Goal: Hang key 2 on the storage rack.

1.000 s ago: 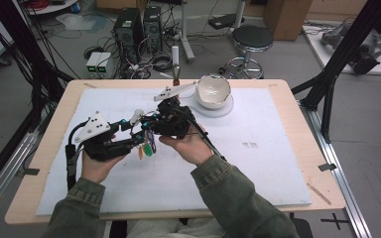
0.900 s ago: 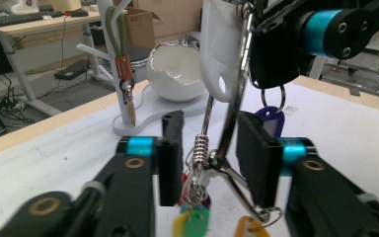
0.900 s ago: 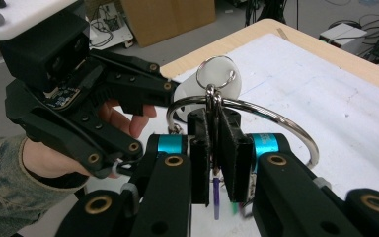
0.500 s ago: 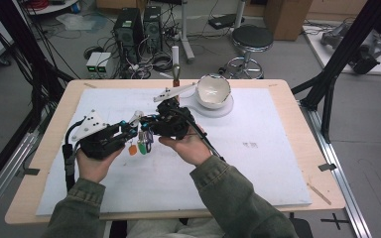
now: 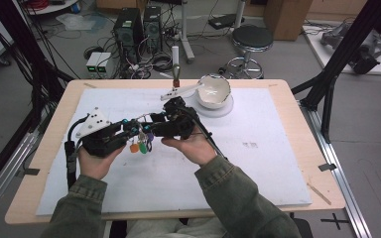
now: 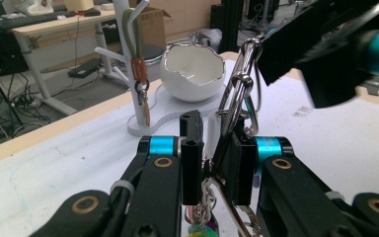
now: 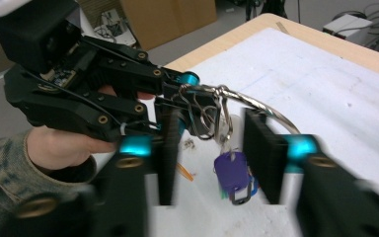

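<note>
My left gripper [image 6: 212, 163] has been closing since a second ago and is now clamping the key ring [image 6: 239, 94], above the white mat [image 5: 258, 163] near its left middle. My right gripper [image 7: 212, 158] has just been opening, its jaws standing free around the ring. The right gripper view is showing a purple tag [image 7: 233, 173]; the left gripper view is showing the white bowl [image 6: 192, 71] instead.
</note>
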Action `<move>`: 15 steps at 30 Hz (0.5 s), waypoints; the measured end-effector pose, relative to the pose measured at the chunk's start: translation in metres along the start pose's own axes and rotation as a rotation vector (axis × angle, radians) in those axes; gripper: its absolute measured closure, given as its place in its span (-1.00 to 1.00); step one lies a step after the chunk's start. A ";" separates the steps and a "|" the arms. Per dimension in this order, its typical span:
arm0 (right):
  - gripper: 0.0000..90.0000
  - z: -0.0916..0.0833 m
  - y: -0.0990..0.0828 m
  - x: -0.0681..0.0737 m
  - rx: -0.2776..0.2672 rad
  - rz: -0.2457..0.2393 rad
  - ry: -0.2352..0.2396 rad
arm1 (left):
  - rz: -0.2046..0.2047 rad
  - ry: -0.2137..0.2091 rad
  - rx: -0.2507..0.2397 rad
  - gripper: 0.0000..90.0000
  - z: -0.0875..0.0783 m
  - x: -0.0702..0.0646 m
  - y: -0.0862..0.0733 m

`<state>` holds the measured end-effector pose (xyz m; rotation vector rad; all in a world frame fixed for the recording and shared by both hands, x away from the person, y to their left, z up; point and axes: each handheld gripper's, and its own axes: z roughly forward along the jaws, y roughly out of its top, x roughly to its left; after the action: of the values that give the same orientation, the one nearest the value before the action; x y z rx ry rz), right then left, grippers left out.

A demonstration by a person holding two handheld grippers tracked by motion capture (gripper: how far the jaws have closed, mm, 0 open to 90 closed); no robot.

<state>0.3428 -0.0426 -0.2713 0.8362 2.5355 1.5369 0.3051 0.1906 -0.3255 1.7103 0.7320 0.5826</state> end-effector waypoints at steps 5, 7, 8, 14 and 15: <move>-0.28 -0.009 -0.004 -0.008 -0.010 0.023 -0.007 | 0.015 -0.005 0.016 0.77 0.004 -0.001 0.002; -0.37 -0.013 -0.006 -0.012 -0.026 0.035 -0.003 | 0.011 -0.009 0.020 0.77 0.006 0.000 0.003; -0.41 -0.016 -0.007 -0.013 -0.031 0.042 -0.010 | 0.008 -0.009 0.020 0.77 0.006 0.000 0.003; -0.72 -0.027 -0.011 -0.023 -0.047 0.053 -0.041 | -0.002 -0.015 0.023 0.77 0.009 0.003 0.005; -0.75 -0.029 -0.012 -0.025 -0.048 0.056 -0.047 | -0.005 -0.015 0.020 0.77 0.009 0.003 0.005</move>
<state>0.3495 -0.0821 -0.2728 0.9331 2.4519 1.5677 0.3145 0.1862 -0.3226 1.7290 0.7332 0.5608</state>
